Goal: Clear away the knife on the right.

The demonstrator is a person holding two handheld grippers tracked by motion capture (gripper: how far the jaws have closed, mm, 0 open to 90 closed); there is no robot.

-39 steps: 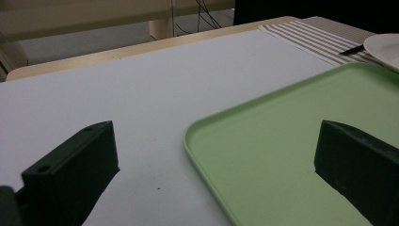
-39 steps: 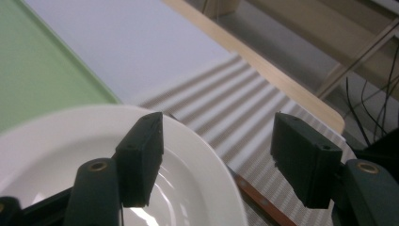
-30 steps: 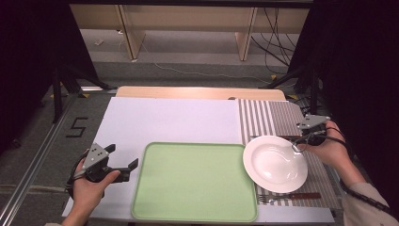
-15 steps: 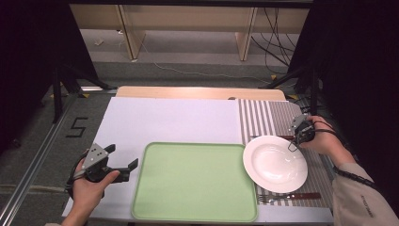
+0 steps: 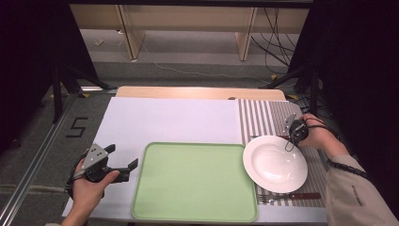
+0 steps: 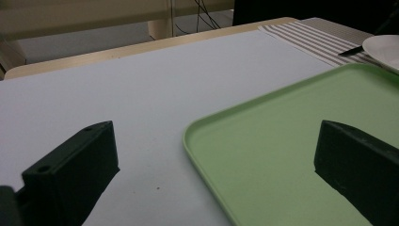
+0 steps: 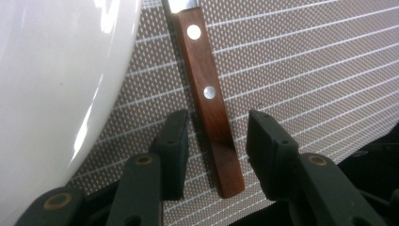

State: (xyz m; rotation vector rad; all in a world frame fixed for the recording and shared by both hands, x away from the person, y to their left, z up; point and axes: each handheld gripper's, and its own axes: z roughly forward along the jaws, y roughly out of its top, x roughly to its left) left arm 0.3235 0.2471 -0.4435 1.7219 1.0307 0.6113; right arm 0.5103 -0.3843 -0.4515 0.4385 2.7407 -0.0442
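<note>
L gripper (image 5: 123,161) is held by the person's left hand (image 5: 89,186) at approx. 8 o'clock of the table, just beside the green tray (image 5: 195,181); jaws are spread wide w/ nothing between, one seen over the white mat (image 6: 141,94), the other over the tray's near corner. The white plate (image 5: 275,163) is found at 3 o'clock of the tray, on the striped placemat (image 5: 263,117); a fork (image 5: 289,196) is laid at the plate's 6 o'clock. R gripper (image 7: 216,141) is set at the plate's 1 o'clock. Its jaws have just been closing; the wooden-handled knife (image 7: 209,103) is bracketed between them, gaps left both sides, not yet clamped.
</note>
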